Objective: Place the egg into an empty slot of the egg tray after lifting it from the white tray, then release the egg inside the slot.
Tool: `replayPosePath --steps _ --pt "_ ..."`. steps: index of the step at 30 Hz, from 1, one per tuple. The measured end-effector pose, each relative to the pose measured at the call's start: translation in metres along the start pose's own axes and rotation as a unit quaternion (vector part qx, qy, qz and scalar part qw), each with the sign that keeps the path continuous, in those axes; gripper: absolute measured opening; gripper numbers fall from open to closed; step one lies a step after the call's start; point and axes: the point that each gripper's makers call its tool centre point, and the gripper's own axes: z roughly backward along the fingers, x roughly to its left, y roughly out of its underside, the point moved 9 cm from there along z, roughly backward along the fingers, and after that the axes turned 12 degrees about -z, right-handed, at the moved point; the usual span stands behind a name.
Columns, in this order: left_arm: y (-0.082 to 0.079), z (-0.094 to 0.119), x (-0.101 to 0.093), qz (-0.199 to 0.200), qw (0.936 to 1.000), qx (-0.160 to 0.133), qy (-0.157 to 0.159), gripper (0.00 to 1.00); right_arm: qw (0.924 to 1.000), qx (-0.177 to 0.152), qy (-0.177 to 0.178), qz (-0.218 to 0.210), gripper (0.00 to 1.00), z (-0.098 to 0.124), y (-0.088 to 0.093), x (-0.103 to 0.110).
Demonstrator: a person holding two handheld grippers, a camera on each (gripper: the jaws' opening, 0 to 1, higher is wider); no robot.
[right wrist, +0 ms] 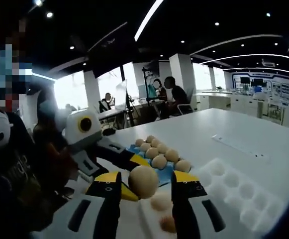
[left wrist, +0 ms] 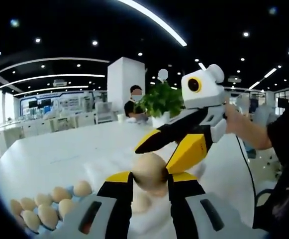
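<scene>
Up in the air above the white surface, an egg sits between yellow-tipped jaws. In the left gripper view the left tongs rise from the bottom with the egg between their tips, and the right tongs reach in from the right, their yellow jaws coming down onto the same egg. It's honestly hard to say which pair is really clamping it. In the right gripper view the egg looks lodged between the right tongs, with the left tongs poking in from the left right behind it, so I can't tell the grip state of either one for sure.

The egg looks nearly round from both angles, maybe slightly wider across the jaws in the left gripper view, so I can't call which way its long axis points.

Below it in the right gripper view is the white tray with a couple more eggs lying in it. Next to that is a blue egg tray loaded with eggs, and a white egg tray with bare slots on the right. In the left gripper view the blue egg tray with its eggs shows at lower left.

A potted plant stands further back on the surface.
</scene>
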Motion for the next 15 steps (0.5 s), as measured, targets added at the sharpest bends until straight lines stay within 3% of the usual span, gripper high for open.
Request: replayPosePath --steps 15 --pt "0.017 0.008 0.032 0.013 0.9975 0.023 -0.065 0.28 0.9998 -0.009 0.018 0.002 0.43 0.012 0.004 -0.008"
